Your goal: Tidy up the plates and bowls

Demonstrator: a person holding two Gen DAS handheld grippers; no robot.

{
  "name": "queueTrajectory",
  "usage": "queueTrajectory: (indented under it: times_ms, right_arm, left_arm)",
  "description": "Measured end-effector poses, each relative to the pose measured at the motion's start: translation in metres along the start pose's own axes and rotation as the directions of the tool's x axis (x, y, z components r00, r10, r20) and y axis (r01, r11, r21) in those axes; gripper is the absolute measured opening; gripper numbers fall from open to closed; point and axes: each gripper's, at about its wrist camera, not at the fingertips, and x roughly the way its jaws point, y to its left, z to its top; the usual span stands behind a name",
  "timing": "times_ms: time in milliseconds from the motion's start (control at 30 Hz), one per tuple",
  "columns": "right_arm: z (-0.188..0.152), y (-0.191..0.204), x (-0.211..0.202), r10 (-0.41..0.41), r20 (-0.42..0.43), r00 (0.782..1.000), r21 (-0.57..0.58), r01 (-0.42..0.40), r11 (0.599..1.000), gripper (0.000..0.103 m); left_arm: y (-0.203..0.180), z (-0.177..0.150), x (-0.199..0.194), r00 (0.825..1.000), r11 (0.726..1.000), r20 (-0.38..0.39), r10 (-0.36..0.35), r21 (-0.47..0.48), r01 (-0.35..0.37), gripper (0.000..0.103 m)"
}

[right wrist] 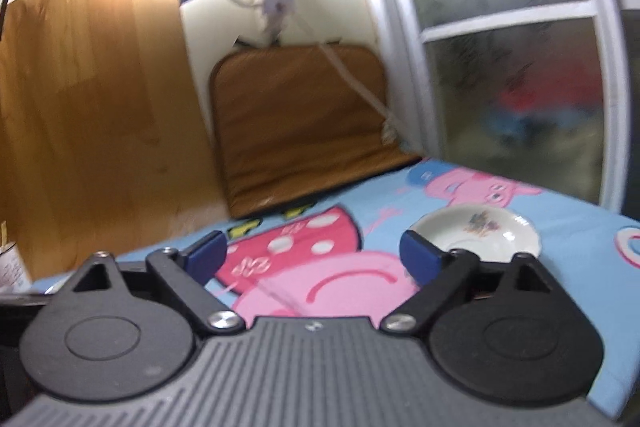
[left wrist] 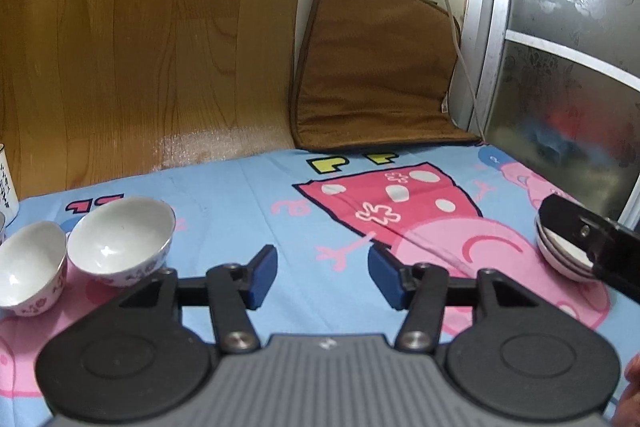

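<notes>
Two white bowls with a blue-and-pink pattern sit side by side on the cartoon cloth at the left: the nearer-left bowl [left wrist: 30, 269] and the larger bowl [left wrist: 122, 241]. My left gripper [left wrist: 322, 275] is open and empty, to the right of the bowls, above the cloth. A stack of small white plates [left wrist: 560, 251] lies at the right, partly hidden by the right gripper's black finger [left wrist: 588, 231]. In the right wrist view the top plate [right wrist: 478, 235] with a faded print sits just beyond my right fingertip [right wrist: 420, 257]. My right gripper [right wrist: 316, 255] is open and empty.
A white mug [left wrist: 6, 183] stands at the far left edge. A brown cushion [left wrist: 372, 67] leans against the wall behind the cloth-covered surface [left wrist: 240, 195]. A wood panel [left wrist: 120, 27] is at the back left, a frosted glass door [left wrist: 572, 47] at the right. A cord [left wrist: 452, 11] hangs over the cushion.
</notes>
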Motion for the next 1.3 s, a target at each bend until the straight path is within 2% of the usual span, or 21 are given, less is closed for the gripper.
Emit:
queueTrajectory:
  times_ms: [100,167,300,433,567,767,967,1300]
  right_arm:
    - [-0.004,0.002,0.001,-0.001,-0.002,1.0,-0.013,0.001,1.0,0.098]
    - [-0.006,0.002,0.0,-0.004,0.009,1.0,-0.013,0.005,1.0,0.098]
    - [-0.01,-0.001,-0.004,-0.005,0.057,0.998,0.012,0.004,1.0,0.099]
    - [-0.013,-0.002,-0.002,-0.003,0.036,0.999,0.019,0.003,1.0,0.1]
    - [-0.016,-0.002,-0.001,0.005,0.018,1.0,0.007,-0.005,1.0,0.1]
    - [-0.017,0.001,0.005,0.021,0.009,1.0,0.002,-0.021,1.0,0.1]
    - [-0.017,0.012,0.013,0.005,0.088,0.996,-0.029,-0.002,1.0,0.1]
    - [-0.018,-0.005,0.023,-0.004,0.011,1.0,0.061,0.003,0.998,0.1]
  left_arm:
    - [-0.001,-0.001,0.001,1.0,1.0,0.0,0.01,0.005,-0.01,0.058]
    - [-0.001,-0.002,0.001,1.0,1.0,0.004,0.015,0.003,-0.015,0.066]
    - [0.0,-0.004,0.002,1.0,1.0,0.003,0.026,0.006,-0.026,0.067]
    - [-0.001,-0.004,0.004,1.0,1.0,0.003,0.03,0.008,-0.031,0.076]
    - [-0.001,-0.004,0.003,0.999,0.999,0.012,0.033,0.013,-0.033,0.08]
    - [0.001,-0.004,0.004,0.999,0.999,0.014,0.032,0.013,-0.032,0.082]
    - [0.003,-0.003,0.004,0.998,0.998,0.026,0.057,0.011,-0.057,0.082]
    - [0.004,-0.002,0.005,0.997,0.997,0.033,0.072,0.019,-0.072,0.083]
